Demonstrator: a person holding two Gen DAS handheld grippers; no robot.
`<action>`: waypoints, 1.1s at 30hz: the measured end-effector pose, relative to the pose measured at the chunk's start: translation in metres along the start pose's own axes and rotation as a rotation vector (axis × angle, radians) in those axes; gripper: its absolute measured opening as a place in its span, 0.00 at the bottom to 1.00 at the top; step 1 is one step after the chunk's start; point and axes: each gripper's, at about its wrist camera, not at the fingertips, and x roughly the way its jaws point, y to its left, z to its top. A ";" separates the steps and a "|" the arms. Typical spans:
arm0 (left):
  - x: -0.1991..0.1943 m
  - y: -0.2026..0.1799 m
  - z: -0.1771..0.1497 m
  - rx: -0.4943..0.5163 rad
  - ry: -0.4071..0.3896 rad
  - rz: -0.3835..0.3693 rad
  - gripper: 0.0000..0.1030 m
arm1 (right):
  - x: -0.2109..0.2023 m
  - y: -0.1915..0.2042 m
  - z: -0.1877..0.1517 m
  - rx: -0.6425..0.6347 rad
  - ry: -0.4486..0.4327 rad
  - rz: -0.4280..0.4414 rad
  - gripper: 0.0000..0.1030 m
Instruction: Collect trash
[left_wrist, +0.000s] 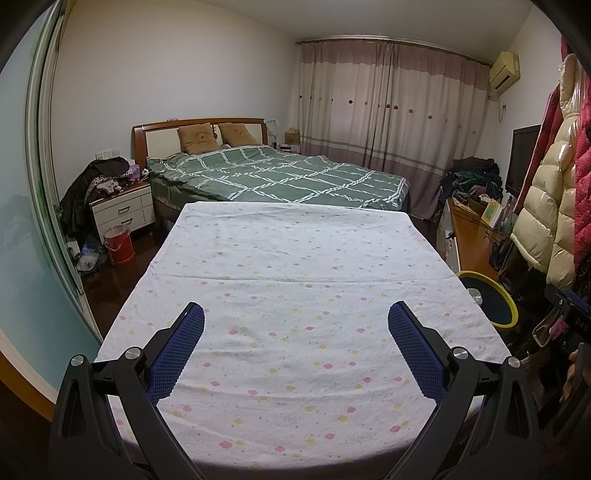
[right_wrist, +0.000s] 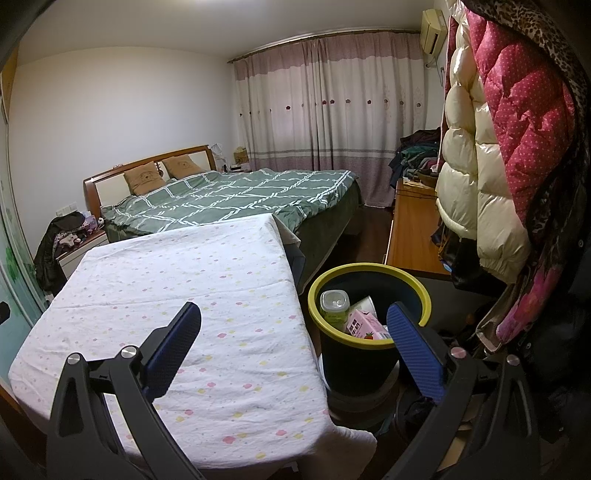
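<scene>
Pink carton (right_wrist: 365, 326) with strawberry print and unreadable script lies in yellow-rimmed round bin (right_wrist: 424, 295) beside ribbed-cap bottle (right_wrist: 334, 304); right hand-held gripper (right_wrist: 293, 321) and left hand-held gripper (left_wrist: 295, 321) gape wide, empty, over floral cloth table (left_wrist: 295, 258).

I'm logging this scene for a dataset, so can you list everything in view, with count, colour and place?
table: 1, white cloth with pink and yellow dots, nearest, nothing on it
bin: 1, black with yellow rim, right of the table
bottle: 1, clear with green label, in the bin
carton: 1, pink, in the bin
paper cup: 1, white, in the bin
bed: 1, green checked quilt, behind the table
pillows: 2, brown, at the headboard
nightstand: 1, white, left of the bed
red bucket: 1, on the floor by the nightstand
curtains: pink and cream, far wall
jackets: cream and pink, hanging right
left gripper: open, over the table
right gripper: open, at the table edge by the bin
</scene>
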 end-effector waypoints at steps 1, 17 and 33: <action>0.000 0.000 0.000 0.000 0.000 0.000 0.95 | 0.000 0.000 0.000 0.000 0.000 -0.001 0.93; 0.004 0.000 -0.004 -0.001 0.003 0.001 0.95 | 0.002 0.000 -0.002 -0.002 0.005 0.000 0.93; 0.010 -0.001 -0.004 -0.005 0.011 0.008 0.95 | 0.009 0.002 -0.004 -0.006 0.018 -0.001 0.93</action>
